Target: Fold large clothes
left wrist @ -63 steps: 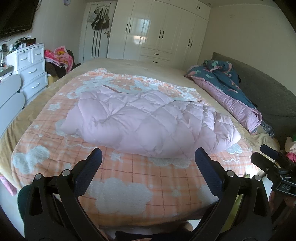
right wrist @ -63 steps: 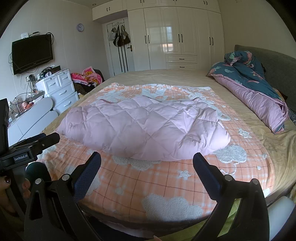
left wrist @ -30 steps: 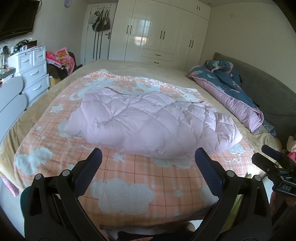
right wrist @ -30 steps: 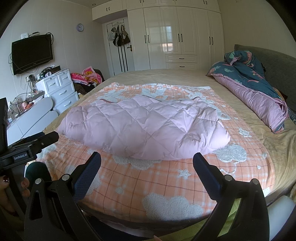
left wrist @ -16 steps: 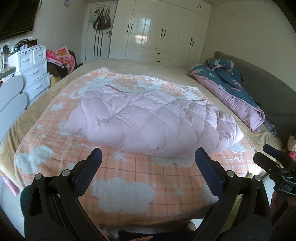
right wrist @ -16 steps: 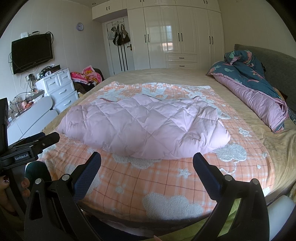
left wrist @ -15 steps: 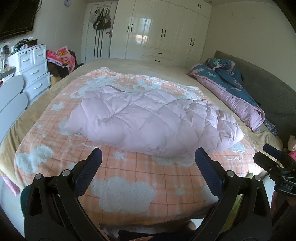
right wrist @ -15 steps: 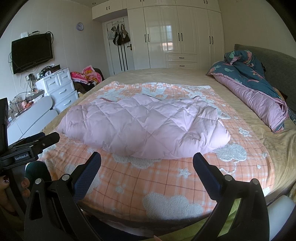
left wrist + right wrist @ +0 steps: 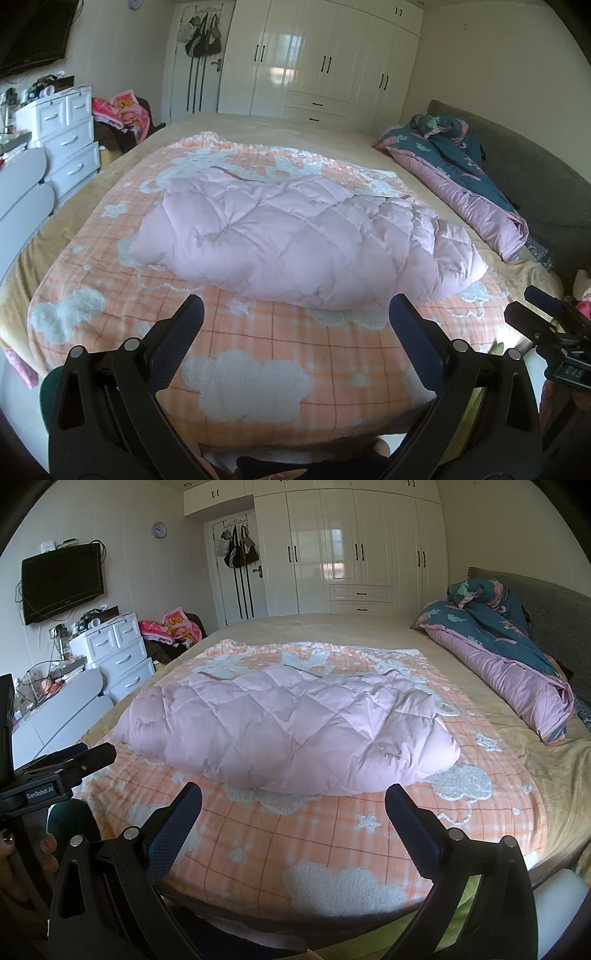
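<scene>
Both grippers, left gripper (image 9: 295, 325) and right gripper (image 9: 293, 803), are hovering spread wide, short of the pink quilted coat (image 9: 295, 236); puffy filling is likely slipping a shallow pinch.

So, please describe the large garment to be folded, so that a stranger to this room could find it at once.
Start at the big bed; an orange checked blanket with white clouds covers its near part. The pale pink quilted coat lies on that blanket. Unlike the dark blue flowered duvet bunched along the grey headboard, it is plain, puffy and diamond-stitched.

Soft daylight, wardrobe glare, fisheye-warped, dark corners
</scene>
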A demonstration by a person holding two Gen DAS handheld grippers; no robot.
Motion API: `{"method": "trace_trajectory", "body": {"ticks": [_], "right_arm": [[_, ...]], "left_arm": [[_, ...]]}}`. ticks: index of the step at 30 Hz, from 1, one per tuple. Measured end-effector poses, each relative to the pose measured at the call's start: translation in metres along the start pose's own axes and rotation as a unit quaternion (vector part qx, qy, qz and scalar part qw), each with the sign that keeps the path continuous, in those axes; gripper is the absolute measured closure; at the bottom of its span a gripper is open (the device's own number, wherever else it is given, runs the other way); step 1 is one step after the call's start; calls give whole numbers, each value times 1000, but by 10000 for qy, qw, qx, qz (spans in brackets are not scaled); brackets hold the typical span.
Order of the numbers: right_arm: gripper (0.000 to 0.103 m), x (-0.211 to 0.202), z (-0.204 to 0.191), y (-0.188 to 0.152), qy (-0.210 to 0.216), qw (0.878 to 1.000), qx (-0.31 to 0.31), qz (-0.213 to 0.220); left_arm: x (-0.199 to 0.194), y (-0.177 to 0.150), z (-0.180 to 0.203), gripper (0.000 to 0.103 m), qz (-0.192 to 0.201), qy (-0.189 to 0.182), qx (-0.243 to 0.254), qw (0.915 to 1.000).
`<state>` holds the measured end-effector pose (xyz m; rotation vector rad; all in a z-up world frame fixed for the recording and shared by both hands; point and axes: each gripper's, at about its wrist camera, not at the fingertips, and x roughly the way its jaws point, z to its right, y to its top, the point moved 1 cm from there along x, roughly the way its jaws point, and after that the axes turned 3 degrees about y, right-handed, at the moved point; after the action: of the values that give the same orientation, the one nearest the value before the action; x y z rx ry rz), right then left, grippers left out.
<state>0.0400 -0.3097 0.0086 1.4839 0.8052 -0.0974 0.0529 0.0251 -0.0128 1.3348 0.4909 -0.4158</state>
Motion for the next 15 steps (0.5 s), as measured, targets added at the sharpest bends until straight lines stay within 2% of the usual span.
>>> {"method": "trace_trajectory", "body": {"ticks": [8,15], "right_arm": [[4,1,1,-2,-60,10000,-4,-53],[4,-3,19,-1,-207,9996,184,-36]], "left_arm": [[-2,1,-6,9,-27,-105,-55,9999],[4,-4,-15,9,-252,124,-65,9996]]}}
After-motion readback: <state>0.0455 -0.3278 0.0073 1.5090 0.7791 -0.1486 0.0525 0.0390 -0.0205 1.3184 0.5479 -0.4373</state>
